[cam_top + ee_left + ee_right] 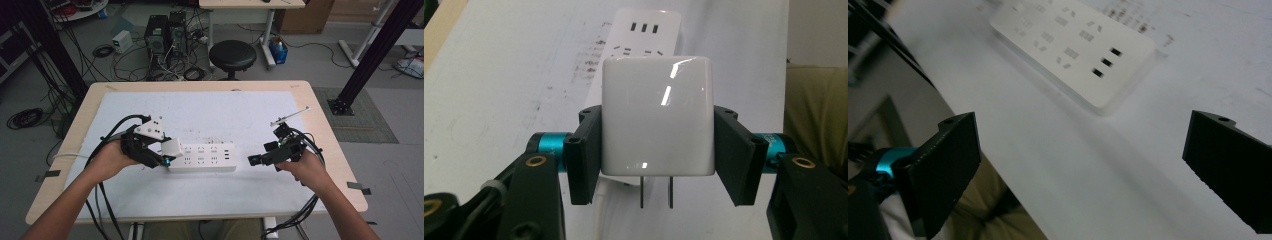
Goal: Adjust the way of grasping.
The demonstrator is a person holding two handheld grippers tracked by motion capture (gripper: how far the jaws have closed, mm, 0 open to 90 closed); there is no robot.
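We take the step in hand as plugging in: the left tool is clenched on the white charger, jaws pressing both of its flat sides, two metal prongs sticking out below. In the high view the left tool holds the charger at the left end of the white power strip, just above it or touching; we cannot tell if the prongs are seated yet. The strip lies flat near the middle of the tabletop, on the white sheet.

The right tool is released, jaws wide apart, nothing between them, aimed at the USB end of the strip. In the high view it sits just right of the strip, apart from it.

Next move, as we judge it: line the prongs up with a two-slot socket at the left end, keep the charger square, then push straight down. The right tool likely has to pin the strip's far end so it doesn't slide or tip. Risk: prongs miss the slots or skate on the plastic.

Around: cables trailing from the left tool across the tabletop edge, a thin metal rod on the right tool. Black stool and computer towers on the floor beyond, well apart. Nothing on the tabletop blocks the socket.
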